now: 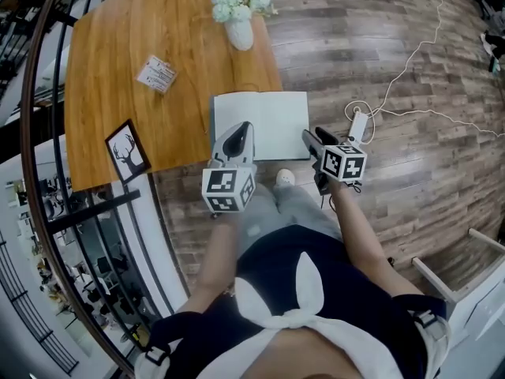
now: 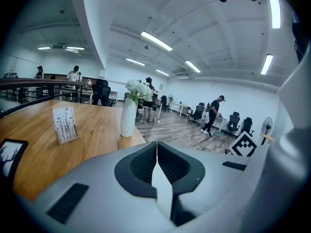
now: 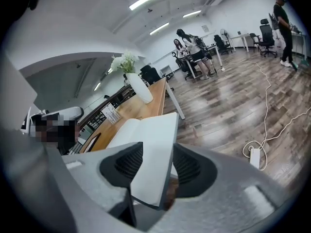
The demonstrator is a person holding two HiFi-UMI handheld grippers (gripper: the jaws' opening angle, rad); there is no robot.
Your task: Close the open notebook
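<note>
The open notebook (image 1: pixel 264 117) lies with blank white pages up at the near edge of the wooden table (image 1: pixel 110 46), and its right half hangs past the table's corner. My left gripper (image 1: pixel 240 131) hovers over the notebook's near left part; in the left gripper view its jaws (image 2: pixel 156 144) meet at the tips, shut on nothing. My right gripper (image 1: pixel 312 138) is at the notebook's near right corner. In the right gripper view it (image 3: pixel 158 147) stands open, with the right page's edge (image 3: pixel 150 130) between the pads, which do not press on it.
A white vase of flowers (image 1: pixel 241 28) stands at the table's far right edge, with a small printed card (image 1: pixel 157 74) and a framed deer picture (image 1: pixel 128 150) to the left. A black railing (image 1: pixel 47 133) runs along the left. A power strip (image 1: pixel 357 125) and cable lie on the wooden floor to the right.
</note>
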